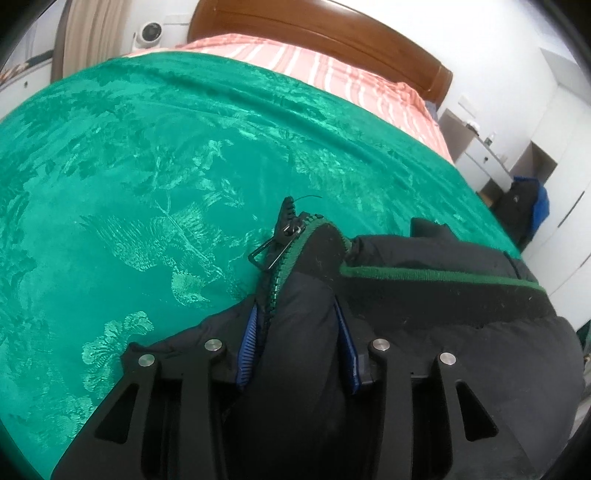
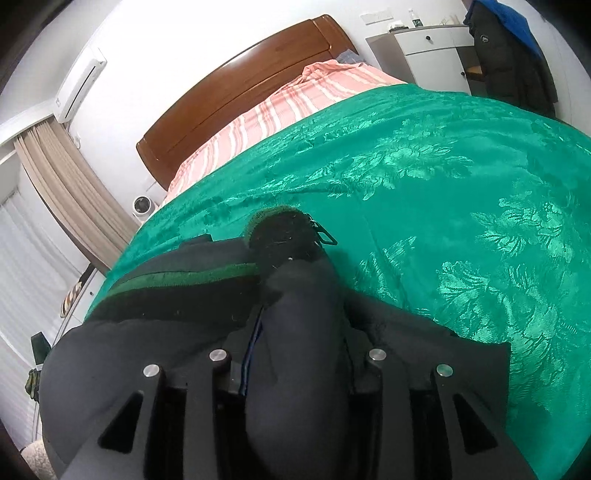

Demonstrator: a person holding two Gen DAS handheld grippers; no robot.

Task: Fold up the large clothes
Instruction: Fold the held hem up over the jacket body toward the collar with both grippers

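Observation:
A dark puffy jacket (image 1: 443, 314) with a green-striped knit collar (image 1: 424, 275) lies on the green bedspread (image 1: 147, 166). Its green zipper and black zipper pull (image 1: 269, 251) point up the bed. My left gripper (image 1: 297, 332) straddles a raised fold of the jacket beside the zipper. The ribbed blue pads (image 1: 246, 343) show and stand slightly off the cloth. In the right wrist view the same jacket (image 2: 166, 325) spreads to the left. My right gripper (image 2: 299, 339) straddles another fold just behind the collar end (image 2: 284, 229), its fingers parted and its pads mostly hidden.
A striped pink sheet (image 1: 332, 70) and wooden headboard (image 1: 332, 33) lie beyond the bedspread (image 2: 443, 184). A white cabinet (image 2: 432, 51) and a hanging dark coat (image 2: 509, 62) stand past the bed. Curtains (image 2: 66, 192) and a small white fan (image 2: 142, 206) are at the other side.

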